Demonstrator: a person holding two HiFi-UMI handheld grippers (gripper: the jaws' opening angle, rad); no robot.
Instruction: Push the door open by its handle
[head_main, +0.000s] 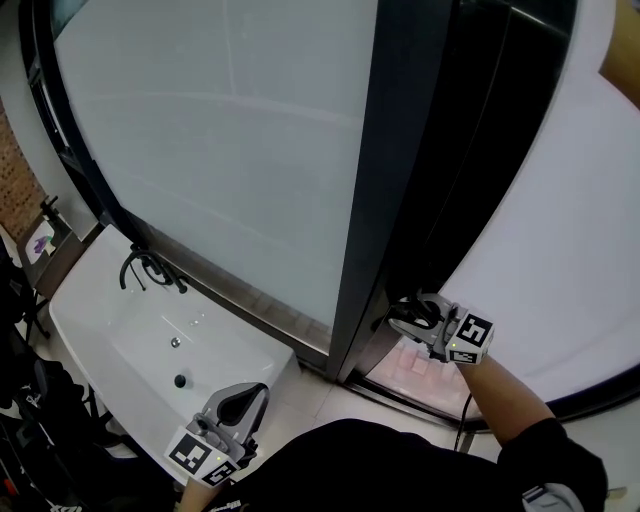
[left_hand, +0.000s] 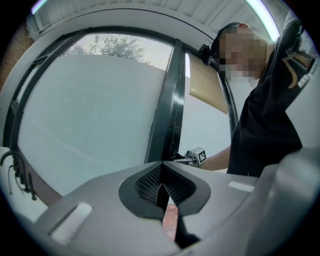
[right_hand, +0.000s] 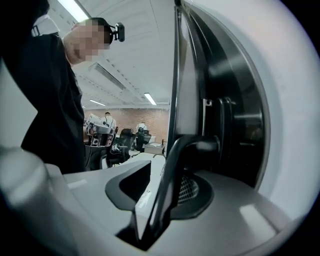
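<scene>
The door's dark frame post (head_main: 385, 150) stands upright in the head view, beside a frosted glass panel (head_main: 220, 130). My right gripper (head_main: 400, 318) reaches level to the door handle (head_main: 385, 320) at the post's lower end. In the right gripper view the dark lever handle (right_hand: 185, 147) runs from the door down between the jaws of my right gripper (right_hand: 160, 195), which is shut on it. My left gripper (head_main: 243, 400) hangs low over the sink's near corner, and the left gripper view shows my left gripper (left_hand: 162, 192) shut with nothing in it.
A white sink (head_main: 130, 330) with a black faucet (head_main: 145, 268) stands below the frosted panel at left. A white curved wall (head_main: 560, 250) lies right of the door. The left gripper view shows my right gripper (left_hand: 192, 156) at the door frame (left_hand: 167, 115).
</scene>
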